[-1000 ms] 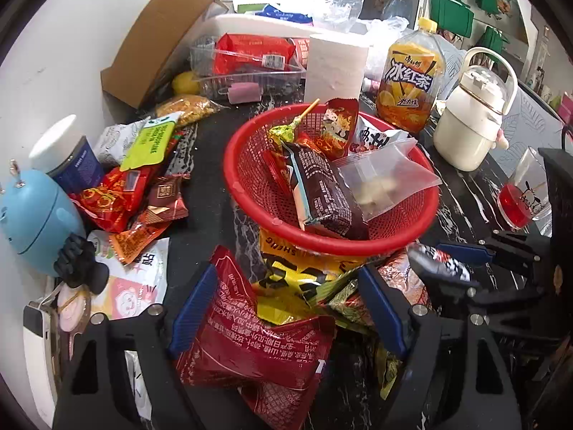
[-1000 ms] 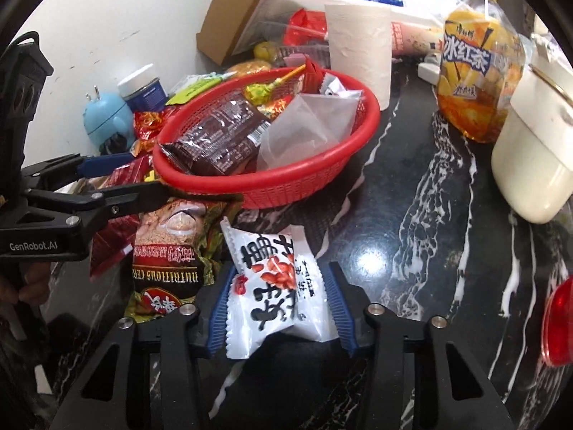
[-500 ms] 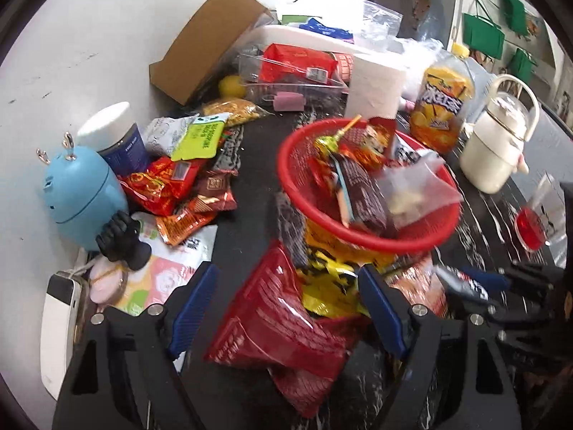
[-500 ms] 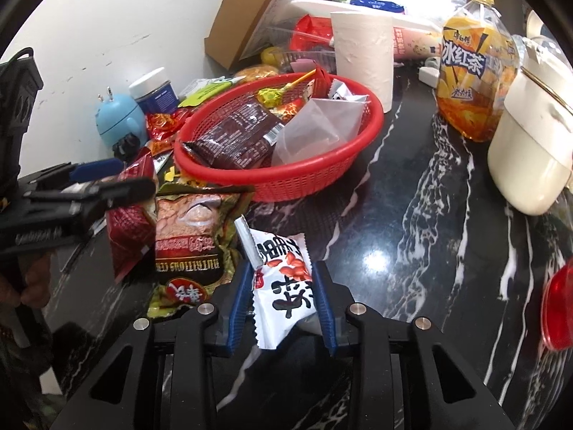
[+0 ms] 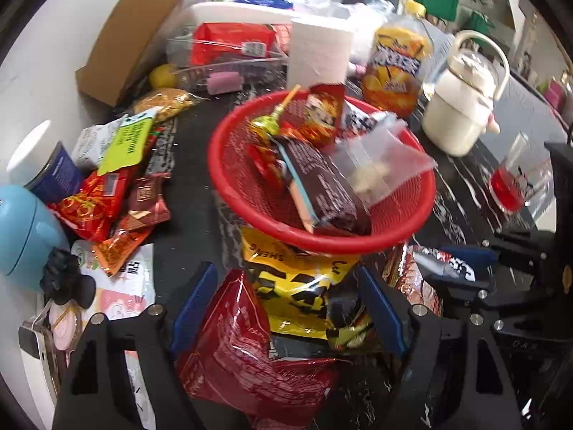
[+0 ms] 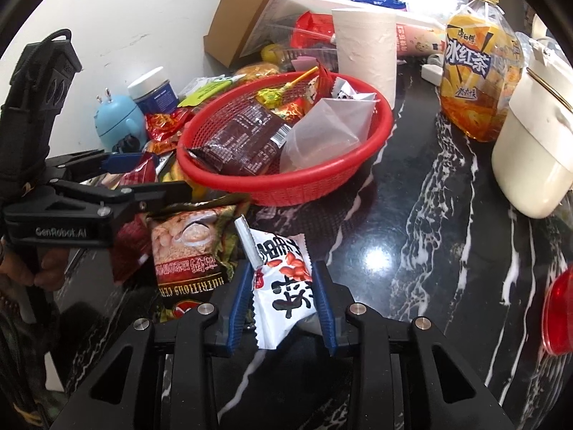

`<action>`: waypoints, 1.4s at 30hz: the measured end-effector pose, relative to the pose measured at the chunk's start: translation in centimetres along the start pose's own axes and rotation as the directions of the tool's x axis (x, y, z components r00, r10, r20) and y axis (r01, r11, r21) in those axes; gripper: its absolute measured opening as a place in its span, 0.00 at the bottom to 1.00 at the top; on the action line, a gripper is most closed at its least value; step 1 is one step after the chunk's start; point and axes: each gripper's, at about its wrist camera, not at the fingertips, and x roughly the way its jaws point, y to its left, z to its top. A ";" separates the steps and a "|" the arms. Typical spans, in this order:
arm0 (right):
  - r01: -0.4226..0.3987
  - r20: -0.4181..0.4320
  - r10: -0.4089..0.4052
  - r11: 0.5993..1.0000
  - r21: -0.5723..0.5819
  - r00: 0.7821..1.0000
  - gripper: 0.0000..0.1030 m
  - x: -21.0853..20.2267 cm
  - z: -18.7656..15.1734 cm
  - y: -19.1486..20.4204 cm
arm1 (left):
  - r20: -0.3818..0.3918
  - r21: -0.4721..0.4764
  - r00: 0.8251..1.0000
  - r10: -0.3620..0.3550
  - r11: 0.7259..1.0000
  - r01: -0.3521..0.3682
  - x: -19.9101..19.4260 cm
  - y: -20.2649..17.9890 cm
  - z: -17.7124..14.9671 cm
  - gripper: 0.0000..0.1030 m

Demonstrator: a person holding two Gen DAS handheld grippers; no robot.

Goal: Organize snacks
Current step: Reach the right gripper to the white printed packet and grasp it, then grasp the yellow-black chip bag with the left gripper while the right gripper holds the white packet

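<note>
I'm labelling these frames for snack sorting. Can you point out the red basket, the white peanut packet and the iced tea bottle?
red basket [image 6: 301, 193], right wrist view, front outer wall.
white peanut packet [image 6: 283, 286], right wrist view, printed front.
iced tea bottle [image 6: 472, 61], right wrist view, label.

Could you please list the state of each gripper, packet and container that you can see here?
right gripper: shut on the white peanut packet.
left gripper: open, around the dark red packet.
red basket: upright, partly filled with snacks.
iced tea bottle: upright, capped.
paper roll: standing on end.
cardboard box: open.
</note>
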 end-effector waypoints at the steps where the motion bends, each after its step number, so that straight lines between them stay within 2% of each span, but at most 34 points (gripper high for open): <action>1: -0.001 0.002 0.001 1.000 0.002 1.000 0.33 -0.1 -0.1 -0.1 | -0.007 0.008 1.000 0.001 1.000 -0.001 0.1 -0.2 -0.1 0.78; 7: 0.009 0.001 -0.009 1.000 0.012 1.000 0.33 -0.5 -0.4 -0.6 | -0.023 0.036 0.999 -0.024 0.999 0.024 1.0 -0.6 0.0 0.78; 10: 0.010 0.001 -0.010 1.000 0.010 1.000 0.33 -0.5 -0.3 -0.5 | -0.036 0.020 0.998 -0.052 0.998 0.053 1.8 -0.4 0.2 0.78; 13: 0.011 0.002 -0.011 1.000 0.007 1.000 0.33 -0.5 -0.3 -0.4 | -0.028 0.013 0.998 -0.065 0.998 0.065 2.2 -0.1 0.1 0.56; 18: 0.008 0.006 -0.008 1.000 -0.001 1.000 0.31 -0.6 -0.4 -0.1 | -0.004 0.043 0.998 -0.056 0.998 0.056 1.7 -0.7 -0.3 0.46; 34: -0.006 0.040 0.005 1.000 0.023 0.999 0.28 -3.1 -2.7 0.8 | 0.023 0.000 0.996 -0.086 0.996 0.086 -1.9 -2.3 -3.1 0.46; 37: -0.007 0.042 0.006 1.000 0.029 0.999 0.28 -3.7 -3.5 1.1 | 0.008 -0.010 0.996 -0.092 0.996 0.092 -2.2 -2.5 -3.9 0.46; 42: -0.009 0.048 0.007 0.999 0.049 0.999 0.28 -4.4 -4.5 1.2 | -0.002 -0.036 0.999 -0.053 0.998 0.053 -2.0 -2.7 -4.8 0.47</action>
